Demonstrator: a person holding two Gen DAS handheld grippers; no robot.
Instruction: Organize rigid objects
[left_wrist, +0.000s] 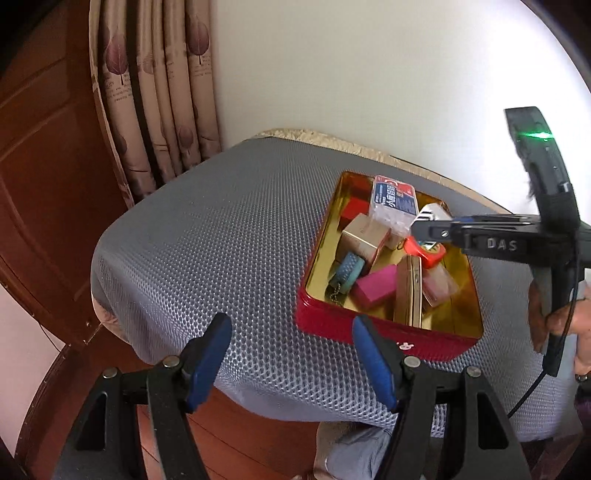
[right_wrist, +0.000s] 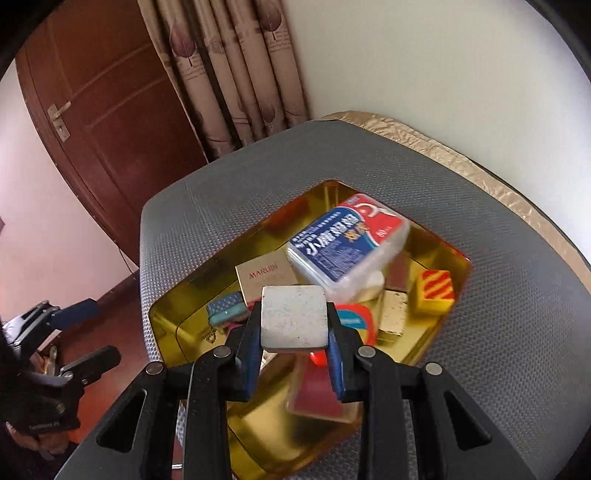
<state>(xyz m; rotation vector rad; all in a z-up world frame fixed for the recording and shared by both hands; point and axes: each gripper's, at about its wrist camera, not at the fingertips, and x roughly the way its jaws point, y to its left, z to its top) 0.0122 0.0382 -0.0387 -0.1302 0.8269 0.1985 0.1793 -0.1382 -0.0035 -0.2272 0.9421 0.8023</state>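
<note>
Right gripper (right_wrist: 294, 345) clamps grey block (right_wrist: 294, 316) | tin (right_wrist: 177, 306) (gold-lined) on mesh table (left_wrist: 207, 229)

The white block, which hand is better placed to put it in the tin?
Right. The right gripper already clamps the white block above the tin; the left gripper is open, empty, off the tin's side.

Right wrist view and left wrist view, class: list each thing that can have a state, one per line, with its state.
Right gripper: shut on the white block.
White block: held above the tin.
Left gripper: open, holding nothing.
Red tin: open, no lid on, partly filled.
Floss-pick box: closed, tilted atop other items.
Door: closed.
</note>
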